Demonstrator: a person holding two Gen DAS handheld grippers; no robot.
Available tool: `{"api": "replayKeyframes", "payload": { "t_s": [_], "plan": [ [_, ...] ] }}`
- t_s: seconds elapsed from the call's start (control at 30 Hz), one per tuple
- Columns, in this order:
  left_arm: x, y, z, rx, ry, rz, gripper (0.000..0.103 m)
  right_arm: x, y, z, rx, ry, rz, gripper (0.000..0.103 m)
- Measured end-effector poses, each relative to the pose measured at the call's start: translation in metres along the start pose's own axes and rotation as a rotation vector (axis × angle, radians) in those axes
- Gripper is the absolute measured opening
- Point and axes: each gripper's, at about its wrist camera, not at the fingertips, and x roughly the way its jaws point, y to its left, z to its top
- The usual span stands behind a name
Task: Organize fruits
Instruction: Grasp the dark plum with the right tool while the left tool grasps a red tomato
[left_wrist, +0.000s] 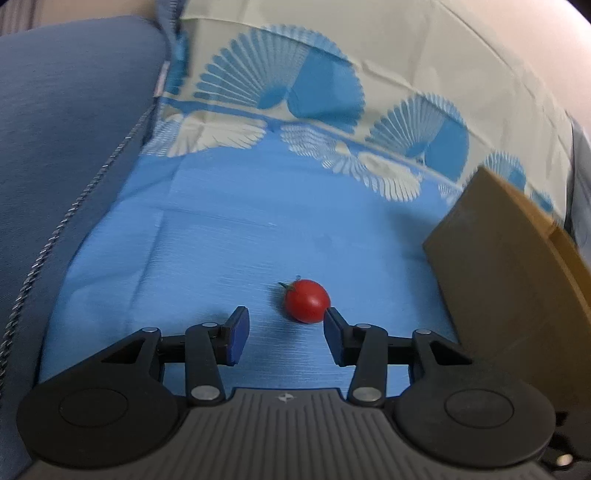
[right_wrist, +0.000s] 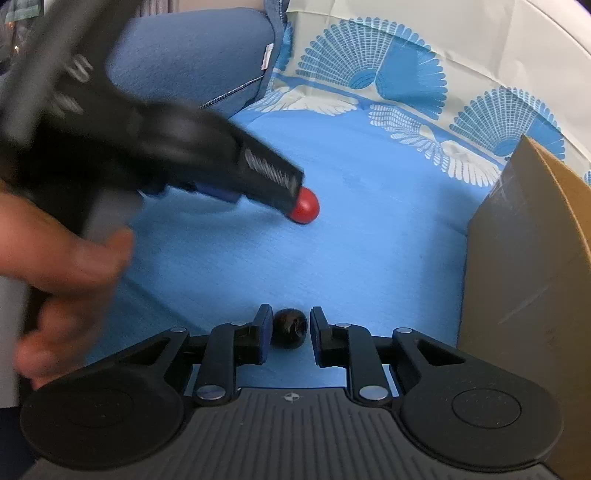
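Left wrist view: your left gripper (left_wrist: 286, 332) stands apart before the cherry tomato (left_wrist: 306, 301) on the blue cloth (left_wrist: 221, 240); centre it, then close. Your right gripper (right_wrist: 287, 332) clamps a dark fruit (right_wrist: 290, 333).

Red tomato (left_wrist: 306, 301) & dark fruit (right_wrist: 290, 333) on blue cloth (left_wrist: 221, 229)

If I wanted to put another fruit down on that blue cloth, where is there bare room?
The widest bare stretch of the blue cloth lies between the red tomato and the fan-patterned border, with the blue cushion to one side. It is crowded near the cardboard box, around the tomato at the left gripper, and by the dark fruit.
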Motion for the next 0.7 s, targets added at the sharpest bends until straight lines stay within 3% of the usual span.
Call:
{"api": "replayKeyframes", "payload": {
  "t_s": [0.07,0.3,0.33,0.43,0.7],
  "plan": [
    [0.007,-0.007,-0.001,0.043,0.0,0.005,0.065,0.002,0.0,0.001,-0.005,0.014,0.015,0.022],
    [0.025,-0.021,-0.004,0.116,0.003,-0.003,0.064,0.004,0.004,0.001,-0.006,0.018,0.028,0.022],
    [0.027,-0.023,-0.004,0.121,-0.001,0.003,0.063,0.004,0.003,0.001,0.001,0.018,0.03,0.022],
    [0.031,-0.027,-0.003,0.144,-0.013,0.032,0.037,0.001,0.0,0.002,0.015,0.01,0.022,0.022],
    [0.016,-0.028,-0.003,0.145,-0.049,0.076,0.036,-0.015,-0.009,0.002,0.067,-0.068,0.022,0.022]
  ]
}}
